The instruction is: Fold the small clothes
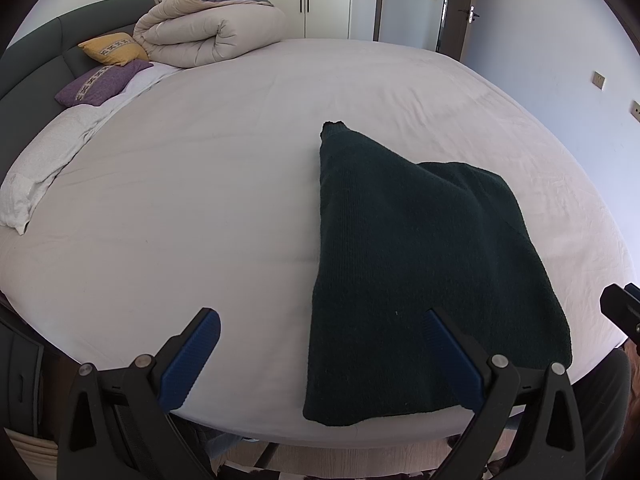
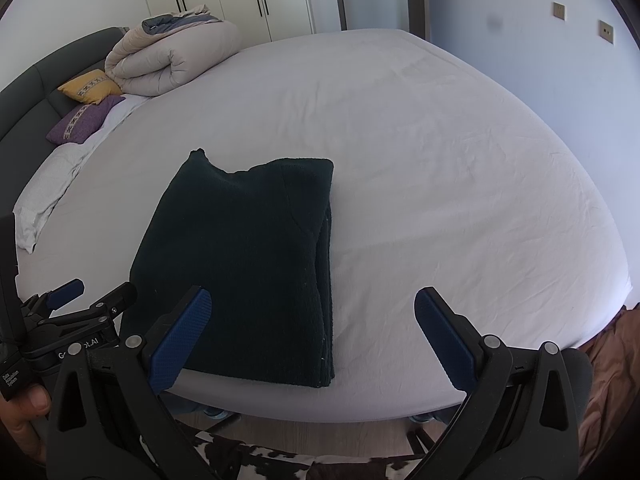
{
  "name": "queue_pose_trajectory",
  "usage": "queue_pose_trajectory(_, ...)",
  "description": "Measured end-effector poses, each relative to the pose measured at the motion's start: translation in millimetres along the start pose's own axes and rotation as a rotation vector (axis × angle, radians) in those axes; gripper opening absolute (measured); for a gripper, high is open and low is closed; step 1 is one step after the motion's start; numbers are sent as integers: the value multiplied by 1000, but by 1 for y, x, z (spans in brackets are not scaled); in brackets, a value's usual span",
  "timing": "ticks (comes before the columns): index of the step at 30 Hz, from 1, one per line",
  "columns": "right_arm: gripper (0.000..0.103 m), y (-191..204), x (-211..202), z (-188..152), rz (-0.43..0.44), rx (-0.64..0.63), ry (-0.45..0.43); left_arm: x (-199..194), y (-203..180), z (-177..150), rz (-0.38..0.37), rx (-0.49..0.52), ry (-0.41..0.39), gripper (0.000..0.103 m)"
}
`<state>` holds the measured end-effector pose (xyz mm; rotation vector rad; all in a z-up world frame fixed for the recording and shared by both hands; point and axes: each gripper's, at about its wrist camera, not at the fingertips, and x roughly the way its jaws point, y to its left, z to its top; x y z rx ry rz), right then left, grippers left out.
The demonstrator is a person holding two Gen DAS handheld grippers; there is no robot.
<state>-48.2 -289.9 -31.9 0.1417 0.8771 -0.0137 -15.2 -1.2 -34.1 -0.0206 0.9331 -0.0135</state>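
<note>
Right wrist: hand-held gripper (image 2: 312, 320) agape above sweater (image 2: 240, 260).

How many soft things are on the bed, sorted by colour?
Dark green: 1, the folded sweater
Yellow: 1, a cushion
Purple: 1, a cushion
Beige: 1, the rolled duvet
White: 1, a pillow
Total: 5

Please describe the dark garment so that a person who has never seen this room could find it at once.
Start from the large bed with its pale sheet. Near its front edge, far from the pillows and rolled duvet, lies the dark green sweater, folded flat. It is the only dark item on the sheet.
</note>
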Motion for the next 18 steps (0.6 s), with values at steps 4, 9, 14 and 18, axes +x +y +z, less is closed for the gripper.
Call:
queue_pose_trajectory(4,103,0,1,-1,0,0,2,0,1,0,-2,-2,3,103)
queue_pose_trajectory(9,103,-1,2,-1,2,1,5,1,1,0,-4,-3,8,103)
queue_pose_trajectory(14,103,-1,5,-1,3,-1,11,1,2,0,0,-3,5,103)
queue_pose_trajectory(18,103,0,5,-1,3,0,14,0,2,0,7,6,-1,103)
